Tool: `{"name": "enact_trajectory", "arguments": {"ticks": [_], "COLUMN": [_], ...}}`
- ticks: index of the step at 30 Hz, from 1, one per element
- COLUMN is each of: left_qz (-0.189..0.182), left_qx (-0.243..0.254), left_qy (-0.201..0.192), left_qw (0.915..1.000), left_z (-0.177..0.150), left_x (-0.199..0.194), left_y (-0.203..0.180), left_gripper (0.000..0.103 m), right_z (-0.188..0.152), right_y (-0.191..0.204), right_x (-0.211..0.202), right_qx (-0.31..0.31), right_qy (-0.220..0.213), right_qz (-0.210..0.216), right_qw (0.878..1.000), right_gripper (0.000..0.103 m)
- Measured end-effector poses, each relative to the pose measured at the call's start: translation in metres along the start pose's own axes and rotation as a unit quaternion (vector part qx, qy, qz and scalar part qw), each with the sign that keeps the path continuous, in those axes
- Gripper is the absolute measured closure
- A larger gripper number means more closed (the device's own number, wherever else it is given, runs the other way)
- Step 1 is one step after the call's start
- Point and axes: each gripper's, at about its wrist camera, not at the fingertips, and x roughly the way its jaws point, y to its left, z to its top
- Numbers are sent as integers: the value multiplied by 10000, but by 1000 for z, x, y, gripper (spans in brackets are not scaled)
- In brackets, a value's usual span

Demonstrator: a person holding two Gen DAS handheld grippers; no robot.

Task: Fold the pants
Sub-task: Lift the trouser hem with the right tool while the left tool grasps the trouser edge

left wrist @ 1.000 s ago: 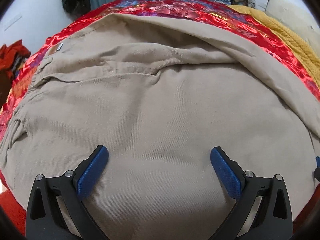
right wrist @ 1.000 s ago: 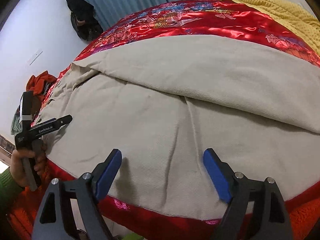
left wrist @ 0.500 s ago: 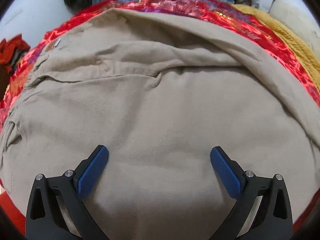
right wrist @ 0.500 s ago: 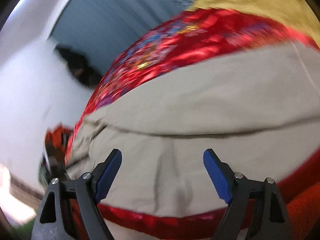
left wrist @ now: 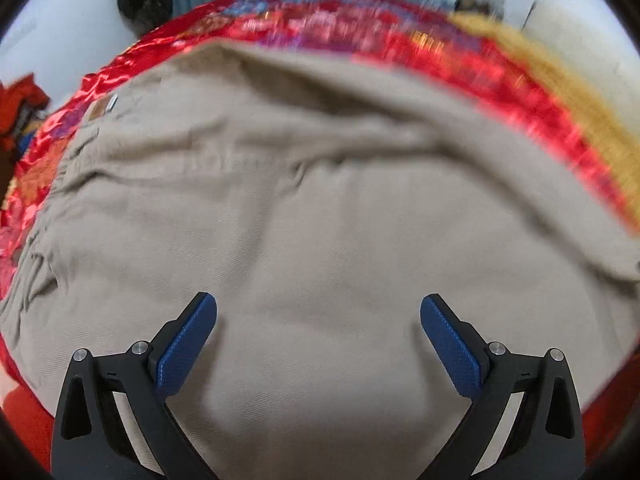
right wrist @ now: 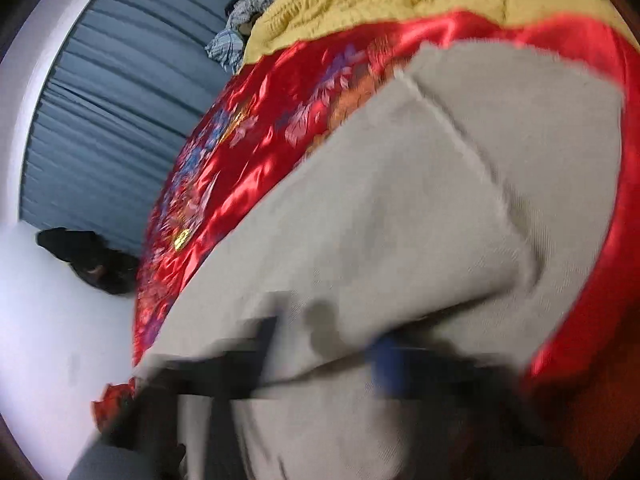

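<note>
Two grippers work over one pair of beige pants (left wrist: 320,220) spread flat on a bed with a red satin cover (left wrist: 460,60). In the left wrist view the cloth fills nearly the whole surface; a band of red shows along the far edge and down the left side, and a yellow blanket (left wrist: 580,112) lies beyond the red at the right. Past the bed stand a white wall and a grey-blue curtain (right wrist: 120,120), with a dark bundle (right wrist: 88,260) against the wall.

The left gripper (left wrist: 318,320) hangs over the near part of the pants, its jaws spread wide, with nothing between the blue pads; the cloth lies below and ahead of them.

The right wrist view is tilted and badly smeared. There the hem end of a leg (right wrist: 500,128) stops short of the red cover's edge, with red showing around it. The right gripper (right wrist: 340,356) is a dark blur low in the picture; its jaws have just closed together, and whether cloth is caught between them cannot be told.
</note>
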Motion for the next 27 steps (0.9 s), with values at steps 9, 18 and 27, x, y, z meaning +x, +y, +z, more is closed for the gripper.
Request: {"name": "enact_trajectory", "arguments": {"ticks": [9, 18, 27], "left_qz": [-1198, -2078, -2572], "left_qx": [-1485, -2262, -2394], "left_qy": [112, 563, -536], "left_qw": [9816, 9500, 9347], "left_z": [118, 149, 152], "left_x": [21, 63, -34], "left_y": [52, 61, 78], "left_gripper": [1, 11, 100], "right_z": [29, -2, 23], "right_y": [121, 164, 116], "right_x": [-104, -196, -135], "right_qx": [-1697, -2897, -2412], "right_qy": [-410, -377, 97], "right_qz": [1672, 2470, 1489], "right_qw": [9703, 9239, 9589], "right_gripper": [99, 99, 99]}}
